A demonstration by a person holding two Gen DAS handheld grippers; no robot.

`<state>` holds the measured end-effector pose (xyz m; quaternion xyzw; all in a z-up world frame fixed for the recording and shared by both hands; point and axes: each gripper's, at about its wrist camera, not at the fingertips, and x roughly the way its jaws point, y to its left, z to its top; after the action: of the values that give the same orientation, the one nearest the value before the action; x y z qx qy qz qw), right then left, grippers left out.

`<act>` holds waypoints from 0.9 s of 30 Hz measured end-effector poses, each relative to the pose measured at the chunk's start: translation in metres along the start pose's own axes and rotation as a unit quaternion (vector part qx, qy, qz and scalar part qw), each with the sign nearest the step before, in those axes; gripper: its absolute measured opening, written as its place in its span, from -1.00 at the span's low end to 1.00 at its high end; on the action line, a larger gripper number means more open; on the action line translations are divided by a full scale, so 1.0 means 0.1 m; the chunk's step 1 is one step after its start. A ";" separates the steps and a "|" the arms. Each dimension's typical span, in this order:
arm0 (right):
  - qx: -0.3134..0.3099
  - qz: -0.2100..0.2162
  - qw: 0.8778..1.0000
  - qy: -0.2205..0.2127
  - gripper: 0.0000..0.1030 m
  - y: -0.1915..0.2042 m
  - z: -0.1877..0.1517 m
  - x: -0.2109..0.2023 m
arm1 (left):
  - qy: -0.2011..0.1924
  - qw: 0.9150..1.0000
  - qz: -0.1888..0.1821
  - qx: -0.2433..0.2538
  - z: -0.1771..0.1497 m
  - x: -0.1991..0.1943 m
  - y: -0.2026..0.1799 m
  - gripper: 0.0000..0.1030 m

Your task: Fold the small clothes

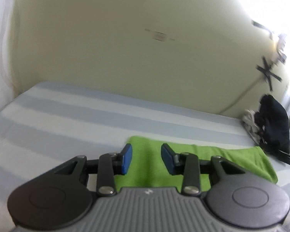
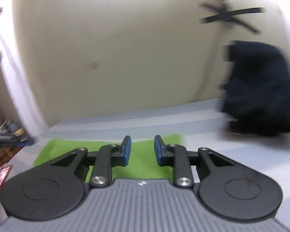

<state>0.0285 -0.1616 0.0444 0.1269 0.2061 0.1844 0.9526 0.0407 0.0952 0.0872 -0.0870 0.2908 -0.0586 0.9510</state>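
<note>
A bright green cloth (image 1: 222, 158) lies flat on the blue-and-white striped surface (image 1: 67, 116), folded into a long strip. In the left wrist view my left gripper (image 1: 146, 148) hovers over the cloth's left part, its blue pads (image 1: 126, 160) apart with nothing between them. The right wrist view shows the same green cloth (image 2: 67, 148) under my right gripper (image 2: 142, 141). Its jaws also stand apart and empty, above the cloth's right end. Neither gripper touches the fabric.
A dark pile of clothes (image 1: 274, 127) with a white garment (image 1: 248, 118) sits at the far right against the cream wall; the right wrist view shows the dark pile (image 2: 259, 89) blurred. A patterned sleeve (image 2: 2, 176) and cluttered items (image 2: 7, 133) are at the left edge.
</note>
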 end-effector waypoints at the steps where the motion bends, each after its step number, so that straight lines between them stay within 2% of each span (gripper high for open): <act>1: -0.008 0.017 1.000 0.006 -0.43 0.09 0.00 0.12 | 0.008 1.000 -0.006 0.008 0.00 0.11 -0.07 -0.34; 3: -0.020 0.031 0.999 0.030 -0.44 0.23 -0.01 0.37 | 0.029 0.999 -0.003 0.018 -0.06 0.34 -0.17 -0.34; 6: -0.023 0.025 0.993 0.111 -0.48 0.25 -0.18 0.74 | 0.058 0.997 0.038 0.046 -0.21 0.65 -0.19 -0.33; 9: -0.037 0.029 0.993 0.106 -0.63 0.15 -0.29 0.69 | 0.043 0.995 0.047 0.075 -0.32 0.62 -0.22 -0.29; 12: 0.008 0.028 0.994 0.108 -0.63 -0.04 -0.22 0.49 | 0.055 0.995 0.049 0.068 -0.28 0.55 -0.25 -0.29; 13: 0.027 0.028 0.994 0.101 -0.57 -0.14 -0.21 0.40 | 0.057 0.996 0.038 0.050 -0.25 0.50 -0.24 -0.27; 15: 0.073 0.025 0.994 0.078 -0.42 -0.39 -0.19 0.13 | 0.047 0.999 -0.010 0.015 -0.18 0.42 -0.22 -0.27; 16: 0.095 0.018 0.993 0.063 -0.23 -0.51 -0.17 0.00 | 0.043 0.999 -0.034 0.001 -0.15 0.37 -0.23 -0.27; 17: 0.116 0.010 0.992 0.050 -0.06 -0.63 -0.18 -0.11 | 0.042 0.998 -0.052 -0.006 -0.13 0.36 -0.26 -0.27; 18: 0.140 0.002 0.989 0.041 0.00 -0.76 -0.19 -0.22 | 0.045 0.996 -0.076 -0.012 -0.11 0.36 -0.31 -0.27; 20: 0.183 -0.006 0.982 0.042 0.24 -0.95 -0.23 -0.34 | 0.060 0.991 -0.117 -0.017 -0.12 0.40 -0.41 -0.27; 23: 0.227 -0.002 0.971 0.079 0.24 -1.15 -0.32 -0.35 | 0.091 0.981 -0.173 -0.010 -0.20 0.50 -0.66 -0.27; 25: 0.237 0.007 0.965 0.109 0.20 -1.17 -0.39 -0.28 | 0.109 0.977 -0.182 0.004 -0.27 0.64 -0.78 -0.27; 27: 0.235 0.020 0.966 0.105 0.18 -1.13 -0.39 -0.26 | 0.126 0.977 -0.175 0.012 -0.34 0.74 -0.82 -0.29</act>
<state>0.0227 -0.2672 -0.0169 0.3310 0.3402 0.1622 0.8651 0.0771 -0.0015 0.0357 -0.1172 0.3875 -0.2376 0.8830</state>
